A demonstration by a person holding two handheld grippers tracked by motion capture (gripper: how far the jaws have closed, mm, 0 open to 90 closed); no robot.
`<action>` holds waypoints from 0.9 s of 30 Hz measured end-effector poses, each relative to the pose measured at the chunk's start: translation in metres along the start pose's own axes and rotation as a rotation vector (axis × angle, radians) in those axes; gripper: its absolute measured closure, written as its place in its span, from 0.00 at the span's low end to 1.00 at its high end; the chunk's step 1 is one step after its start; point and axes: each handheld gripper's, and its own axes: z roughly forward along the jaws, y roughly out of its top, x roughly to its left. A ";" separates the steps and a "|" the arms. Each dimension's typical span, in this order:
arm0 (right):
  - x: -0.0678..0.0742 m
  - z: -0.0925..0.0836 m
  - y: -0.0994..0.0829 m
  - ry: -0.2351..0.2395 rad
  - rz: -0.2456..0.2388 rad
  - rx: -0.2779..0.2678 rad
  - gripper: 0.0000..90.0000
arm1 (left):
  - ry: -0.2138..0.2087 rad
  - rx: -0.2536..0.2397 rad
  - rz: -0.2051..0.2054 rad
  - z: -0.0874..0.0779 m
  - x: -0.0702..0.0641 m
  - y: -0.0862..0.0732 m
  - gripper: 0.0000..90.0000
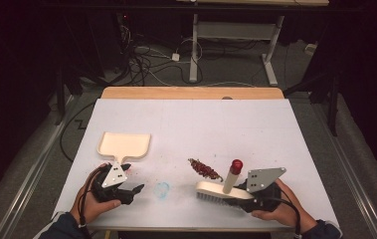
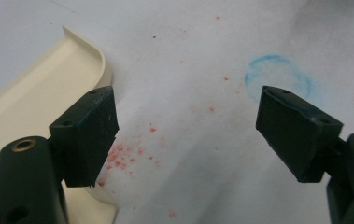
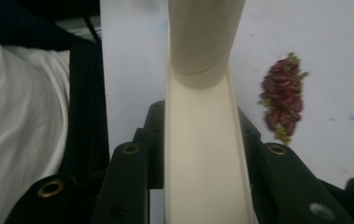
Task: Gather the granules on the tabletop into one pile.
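1. Your right hand [image 1: 283,209] sits low at the near right edge of the table [image 1: 186,119], holding the right claw [image 1: 243,195] about level, its jaws pointing left across the table.
2. Your left hand [image 1: 94,204] rests at the near left corner, with the left claw [image 1: 135,191] pointing right and a little away from you, close above the table.
3. Count: one brush [image 1: 223,191], one dustpan [image 1: 125,144], one pile of beans [image 1: 205,169], two claws.
4. Your right claw [image 3: 202,168] is pinched on the brush [image 3: 202,154]; in the right gripper view both jaws press the sides of its cream back.
5. The brush runs straight out ahead of that claw, bristles down on the table, and its handle with a red tip [image 1: 236,166] stands up just past the jaws.
6. The beans [image 3: 282,98] lie beyond the brush, just off its far side, apart from it and from the claw.
7. Your left claw [image 2: 188,126] is spread wide with nothing between the jaws but the table, some red crumbs [image 2: 123,158] and a blue ring mark [image 2: 277,77].
8. The dustpan [image 2: 39,102] lies just beside the left jaw, its curved rim passing under that jaw; I cannot tell whether they touch.
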 end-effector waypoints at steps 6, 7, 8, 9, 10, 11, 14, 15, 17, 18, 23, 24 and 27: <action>-0.011 0.008 -0.002 -0.020 0.000 0.020 0.76 | -0.002 0.001 -0.005 -0.001 0.001 -0.002 0.22; -0.014 0.007 -0.003 -0.030 0.010 0.017 0.76 | -0.001 0.001 -0.004 -0.001 0.001 -0.002 0.22; -0.018 0.006 -0.006 -0.040 0.021 0.008 0.76 | -0.002 -0.001 -0.003 -0.001 0.001 -0.002 0.22; -0.021 0.005 -0.008 -0.047 0.035 0.001 0.75 | -0.002 -0.003 -0.006 -0.001 0.000 -0.002 0.22; -0.024 0.004 -0.010 -0.051 0.043 -0.003 0.75 | -0.001 -0.003 -0.006 -0.001 0.000 -0.002 0.22; -0.027 0.003 -0.011 -0.056 0.047 -0.011 0.76 | -0.001 -0.002 -0.006 -0.001 0.000 -0.001 0.23; -0.033 0.003 -0.012 -0.088 0.068 -0.021 0.76 | -0.002 0.003 0.000 0.000 0.000 -0.001 0.22; -0.034 0.003 -0.012 -0.102 0.065 -0.023 0.76 | -0.002 0.004 0.004 0.000 0.000 0.000 0.22; -0.036 0.002 -0.011 -0.142 0.070 -0.018 0.76 | -0.001 0.000 0.002 0.000 0.000 0.000 0.22; -0.037 0.001 -0.011 -0.160 0.069 -0.019 0.76 | -0.002 0.001 0.002 0.000 0.000 0.000 0.23; -0.036 -0.011 -0.010 -0.206 0.087 -0.068 0.75 | -0.001 0.000 0.001 0.000 0.000 -0.001 0.23; -0.035 -0.015 -0.009 -0.220 0.084 -0.072 0.76 | 0.000 -0.001 0.000 -0.001 0.000 -0.001 0.23; -0.029 -0.026 -0.010 -0.237 0.099 -0.081 0.76 | 0.001 -0.002 -0.002 -0.001 0.000 -0.001 0.23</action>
